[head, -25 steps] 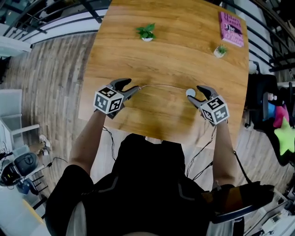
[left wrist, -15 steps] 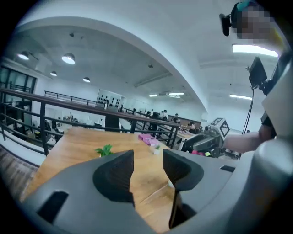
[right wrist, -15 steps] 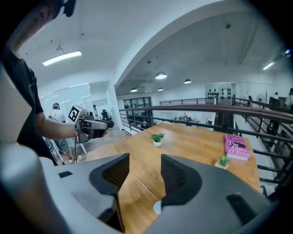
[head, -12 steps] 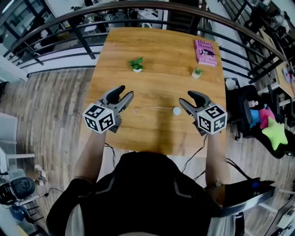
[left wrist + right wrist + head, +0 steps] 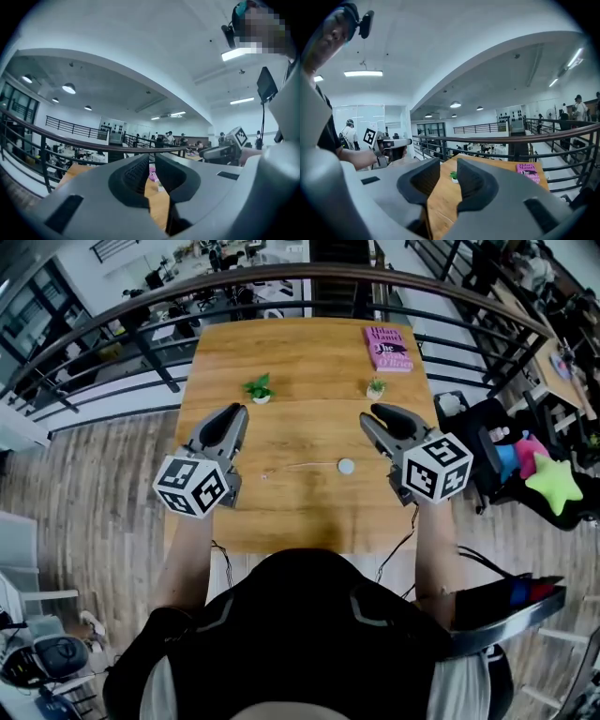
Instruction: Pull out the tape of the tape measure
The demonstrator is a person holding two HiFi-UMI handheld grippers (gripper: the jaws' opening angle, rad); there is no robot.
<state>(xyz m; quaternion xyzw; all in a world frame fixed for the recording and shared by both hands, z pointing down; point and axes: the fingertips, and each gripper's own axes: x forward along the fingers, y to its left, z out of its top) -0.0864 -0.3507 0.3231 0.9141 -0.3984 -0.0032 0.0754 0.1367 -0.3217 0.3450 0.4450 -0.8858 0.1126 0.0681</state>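
Hovering empty, left gripper [image 5: 233, 412] and right gripper [image 5: 370, 415] jaws just closed partway; thin tape [image 5: 300, 465] barely shows.

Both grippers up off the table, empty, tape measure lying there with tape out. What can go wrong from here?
The tape measure lies loose on the table. The left gripper and right gripper hang above, and their jaws have just been closing on nothing.
1. Nothing holds the tape and no lock shows, so it may snap back.
2. The tape is thin and flat on the wood, so regrasping its end may slip.
3. Small plants stand just beyond; a sloppy descent could knock one.
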